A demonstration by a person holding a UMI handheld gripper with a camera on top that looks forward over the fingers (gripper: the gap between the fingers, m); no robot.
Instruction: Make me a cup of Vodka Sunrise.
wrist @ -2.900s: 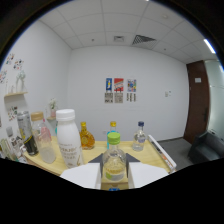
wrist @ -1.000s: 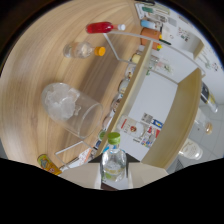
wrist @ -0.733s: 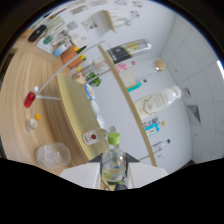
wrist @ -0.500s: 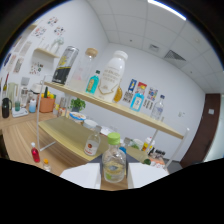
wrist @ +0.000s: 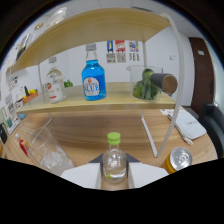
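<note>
The fingers [wrist: 115,172] are clamped on a small clear bottle [wrist: 114,161] with a green cap, carried upright above the wooden surface [wrist: 100,132]. This looks like the step of bringing an ingredient over; next it likely needs lowering beside the glass of ice [wrist: 45,150] (just ahead, to one side), clear of the shelf [wrist: 100,100] and can [wrist: 179,160].

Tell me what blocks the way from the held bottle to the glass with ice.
Nothing visible does. The small green-capped bottle sits clamped in the jaws, and the glass with ice stands close beside it on bare wooden table.
</note>
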